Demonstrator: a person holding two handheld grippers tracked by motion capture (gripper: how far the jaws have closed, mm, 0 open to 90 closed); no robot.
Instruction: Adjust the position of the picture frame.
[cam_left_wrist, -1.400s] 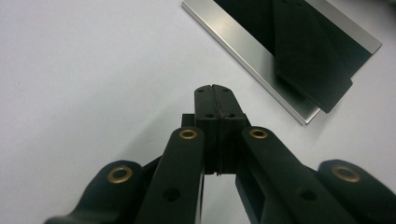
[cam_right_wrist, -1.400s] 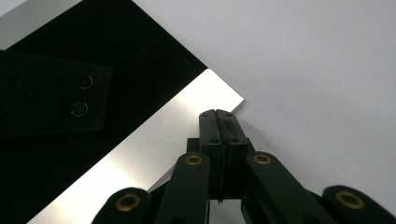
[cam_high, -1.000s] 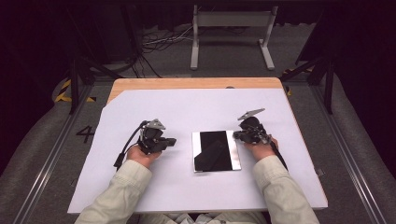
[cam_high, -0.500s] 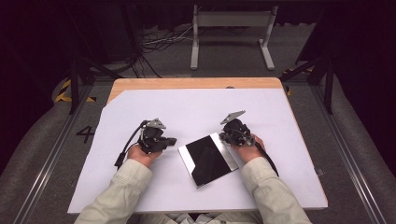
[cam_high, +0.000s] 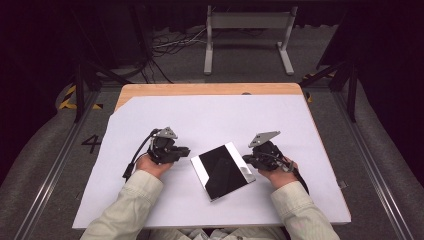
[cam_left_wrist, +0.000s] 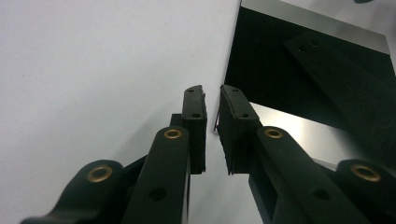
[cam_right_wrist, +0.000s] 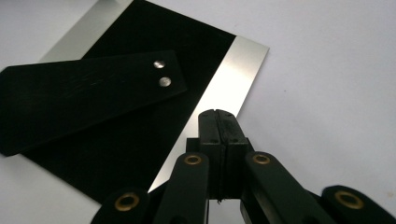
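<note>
A flat black glossy plate with silver strips along two edges lies skewed on the white sheet, between my two grippers. My left gripper rests on the sheet just off the plate's left corner. In the left gripper view its jaws stand a narrow gap apart with nothing in it, beside the plate. My right gripper is at the plate's right edge. In the right gripper view it is shut, its tips over the silver strip of the plate.
The white sheet covers a wooden table whose far edge shows. A dark bar shape with two rivets shows on the plate's glossy face; it may be a reflection. A metal stand and cables lie on the floor beyond.
The plate has turned from square to skewed, its right side swung away from me. My right gripper swept left, then drew back a little to the right. The left gripper stayed put.
</note>
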